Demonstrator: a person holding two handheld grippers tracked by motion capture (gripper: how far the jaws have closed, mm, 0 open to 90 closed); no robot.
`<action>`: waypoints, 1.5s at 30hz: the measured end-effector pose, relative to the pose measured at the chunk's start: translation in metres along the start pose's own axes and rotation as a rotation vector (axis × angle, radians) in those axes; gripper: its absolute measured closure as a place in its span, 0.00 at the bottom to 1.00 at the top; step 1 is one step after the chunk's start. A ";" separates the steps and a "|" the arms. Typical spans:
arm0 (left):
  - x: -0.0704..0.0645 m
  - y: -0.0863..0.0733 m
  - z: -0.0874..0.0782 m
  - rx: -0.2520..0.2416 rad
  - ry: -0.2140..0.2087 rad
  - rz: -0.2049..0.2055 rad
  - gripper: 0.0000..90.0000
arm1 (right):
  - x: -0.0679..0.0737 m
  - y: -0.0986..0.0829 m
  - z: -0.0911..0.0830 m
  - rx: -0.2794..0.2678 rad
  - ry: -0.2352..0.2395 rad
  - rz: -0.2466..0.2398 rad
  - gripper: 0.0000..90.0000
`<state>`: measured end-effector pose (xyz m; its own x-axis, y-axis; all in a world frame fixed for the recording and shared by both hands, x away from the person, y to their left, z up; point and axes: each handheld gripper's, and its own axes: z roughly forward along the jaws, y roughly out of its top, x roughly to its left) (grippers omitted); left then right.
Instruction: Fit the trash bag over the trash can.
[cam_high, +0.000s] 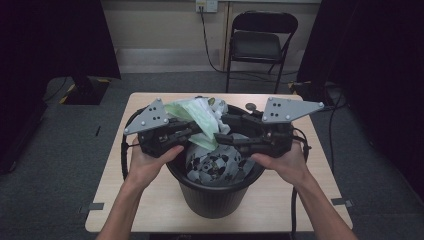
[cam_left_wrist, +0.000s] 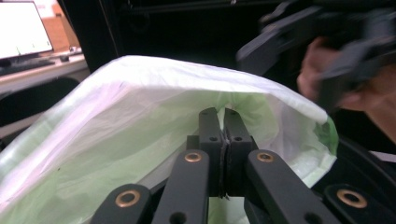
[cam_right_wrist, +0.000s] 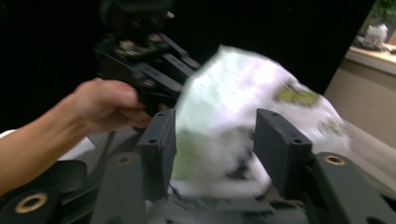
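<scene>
A black bin (cam_high: 215, 192) stands on the small table (cam_high: 150, 200), holding crumpled patterned paper (cam_high: 215, 165). A pale green plastic bag (cam_high: 197, 120) is lifted above the bin's rim. My left gripper (cam_high: 200, 131) is shut on the bag's film; its own view has the jaws pressed together (cam_left_wrist: 223, 116) on the green bag (cam_left_wrist: 140, 121). My right gripper (cam_high: 220, 137) comes in from the right, open. In its own view the jaws stand apart (cam_right_wrist: 217, 135) around the blurred bag (cam_right_wrist: 233, 98), with the other hand (cam_right_wrist: 102, 105) and gripper beyond.
A folding chair (cam_high: 260, 42) stands behind the table near the wall. A small round dark object (cam_high: 251, 106) lies on the table behind the bin. Cables trail off both grippers. Dark curtains close in on both sides.
</scene>
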<state>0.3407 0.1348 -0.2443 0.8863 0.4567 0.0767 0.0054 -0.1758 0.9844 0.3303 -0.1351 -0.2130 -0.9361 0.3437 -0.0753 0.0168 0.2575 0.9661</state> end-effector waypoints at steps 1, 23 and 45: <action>0.000 0.000 0.001 0.004 0.001 0.004 0.99 | 0.003 0.001 0.000 -0.008 0.007 -0.009 0.51; -0.010 0.005 -0.010 -0.053 -0.065 0.044 0.57 | -0.020 -0.011 0.003 0.000 -0.104 0.069 0.97; 0.004 -0.004 -0.029 -0.094 0.033 -0.031 0.98 | -0.035 -0.020 -0.004 0.016 -0.159 0.098 0.99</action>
<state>0.3310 0.1624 -0.2429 0.8706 0.4895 0.0501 -0.0128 -0.0791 0.9968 0.3616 -0.1558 -0.2284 -0.8622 0.5061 -0.0202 0.1121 0.2296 0.9668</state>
